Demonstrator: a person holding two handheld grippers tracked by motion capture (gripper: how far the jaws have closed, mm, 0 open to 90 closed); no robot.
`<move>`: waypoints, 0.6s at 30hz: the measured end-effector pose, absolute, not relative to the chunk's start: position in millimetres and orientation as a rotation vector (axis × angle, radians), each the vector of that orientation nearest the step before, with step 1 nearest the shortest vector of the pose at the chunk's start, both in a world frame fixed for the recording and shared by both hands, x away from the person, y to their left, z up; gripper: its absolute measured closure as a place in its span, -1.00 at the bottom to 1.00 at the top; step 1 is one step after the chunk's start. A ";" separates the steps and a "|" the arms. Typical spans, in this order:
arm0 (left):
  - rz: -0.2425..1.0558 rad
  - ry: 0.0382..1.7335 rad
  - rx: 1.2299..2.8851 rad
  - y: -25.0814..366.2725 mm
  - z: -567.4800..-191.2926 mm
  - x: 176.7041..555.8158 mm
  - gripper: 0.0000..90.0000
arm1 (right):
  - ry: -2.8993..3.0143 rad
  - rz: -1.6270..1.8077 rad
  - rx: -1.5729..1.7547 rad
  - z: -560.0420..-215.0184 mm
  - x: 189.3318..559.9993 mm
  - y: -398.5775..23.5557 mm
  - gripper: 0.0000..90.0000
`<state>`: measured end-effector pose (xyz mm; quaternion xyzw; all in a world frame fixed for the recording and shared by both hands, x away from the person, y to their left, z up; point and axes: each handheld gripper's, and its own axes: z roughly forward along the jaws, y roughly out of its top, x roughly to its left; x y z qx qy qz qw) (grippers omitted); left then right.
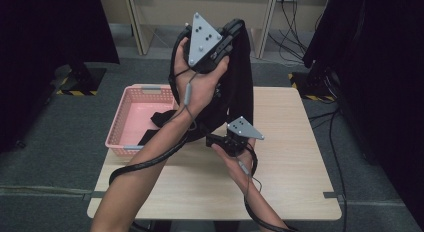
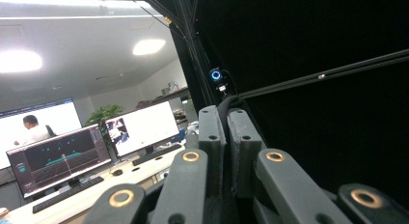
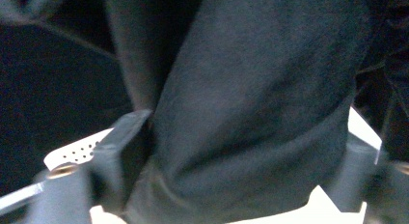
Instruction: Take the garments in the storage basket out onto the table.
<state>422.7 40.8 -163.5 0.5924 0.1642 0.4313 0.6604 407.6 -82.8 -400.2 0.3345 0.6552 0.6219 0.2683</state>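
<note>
Above table: left claw [image 1: 235, 29] clamped on black garment [image 1: 242, 77] | right claw [image 1: 212, 139] straddles its hanging fold, unclamped

Two bare forearms, no sleeves. Black left gripper [image 1: 212, 49] with a grey three-cornered plate on top, dotted with small black screws. Same kind of plate on the black right gripper [image 1: 220, 140], only smaller in the high view. Thick black ribbed cable trailing from each one, plus a thin grey wire. Dark grey jaws with round brass-coloured pins at the joints.
</note>
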 end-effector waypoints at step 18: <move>1.003 0.429 1.328 58.9 -171.7 433.7 0.89 | 1.674 1.544 0.904 -382.4 406.9 -118.5 0.95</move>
